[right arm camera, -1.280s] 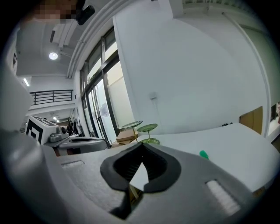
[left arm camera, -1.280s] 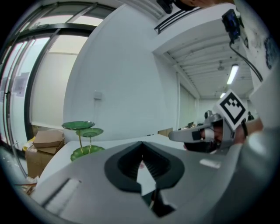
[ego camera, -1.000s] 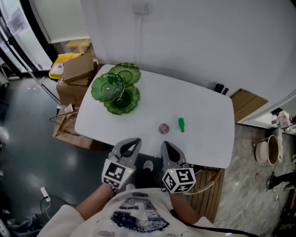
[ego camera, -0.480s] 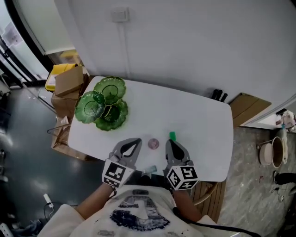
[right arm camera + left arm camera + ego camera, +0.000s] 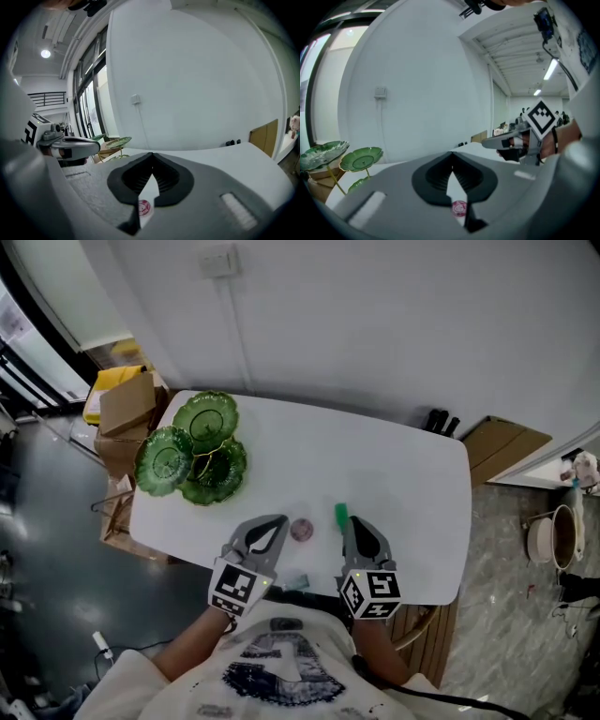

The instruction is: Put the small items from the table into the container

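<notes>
**A:** White table [image 5: 412,465] is standing against a pale wall, and the head view is looking steeply down on it. What is lying there?

**B:** A pink piece [image 5: 301,530] and a green piece [image 5: 341,514] are lying near the front edge, close together but apart. The dish stand [image 5: 192,446] is standing at the far left corner, well apart from both.

**A:** Where are the tongs hovering?

**B:** The left tongs [image 5: 278,521] are pointing in just left of the pink piece. The right tongs [image 5: 351,523] are pointing at the green piece, tips just beside it. From above I cannot tell whether they are touching it.

**A:** Are the jaws gripping anything?

**B:** No. Each gripper view is showing its jaws meeting at the tips, closed on nothing. The pink piece is showing through the opening under both pairs of tips, lying on the table beyond them.

**A:** What else are those views giving?

**B:** The left one is catching the right tongs from the side, and the stand's green dishes at its left edge. The right one is catching the left tongs with the stand behind them. The green piece is showing in neither; only the head view is giving it.

**A:** And beside the table?

**B:** The head view is showing boxes [image 5: 127,401] sitting on the floor by the stand's corner.
</notes>
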### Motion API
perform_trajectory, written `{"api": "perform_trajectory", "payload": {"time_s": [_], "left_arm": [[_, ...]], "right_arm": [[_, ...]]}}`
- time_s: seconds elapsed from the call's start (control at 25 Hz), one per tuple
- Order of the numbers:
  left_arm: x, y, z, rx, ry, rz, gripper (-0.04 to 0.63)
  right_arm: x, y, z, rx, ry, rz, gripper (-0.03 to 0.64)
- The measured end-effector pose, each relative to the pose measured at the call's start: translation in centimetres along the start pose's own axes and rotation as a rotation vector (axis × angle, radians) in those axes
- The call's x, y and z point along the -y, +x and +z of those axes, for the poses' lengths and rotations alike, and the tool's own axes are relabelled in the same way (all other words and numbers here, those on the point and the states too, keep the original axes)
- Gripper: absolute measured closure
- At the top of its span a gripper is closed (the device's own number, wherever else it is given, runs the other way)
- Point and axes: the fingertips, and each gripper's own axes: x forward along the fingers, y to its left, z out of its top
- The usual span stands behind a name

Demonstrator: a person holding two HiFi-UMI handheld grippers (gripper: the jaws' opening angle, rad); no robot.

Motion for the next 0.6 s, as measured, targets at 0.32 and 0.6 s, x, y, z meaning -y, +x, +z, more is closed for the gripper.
{"api": "perform_trajectory", "payload": {"time_s": [0.32, 0.6], "left_arm": [[0.2, 2.9, -0.9, -0.018, 0.002, -0.054, 0.607], [0.3, 4.8, -2.1, -0.033, -0.004, -0.084, 0.607]], "right_arm": [[3.2, 0.1, -1.9, -0.065, -0.010, -0.088, 0.618], [4.6, 0.7, -3.8, -0.110, -0.004, -0.132, 0.615]]}}
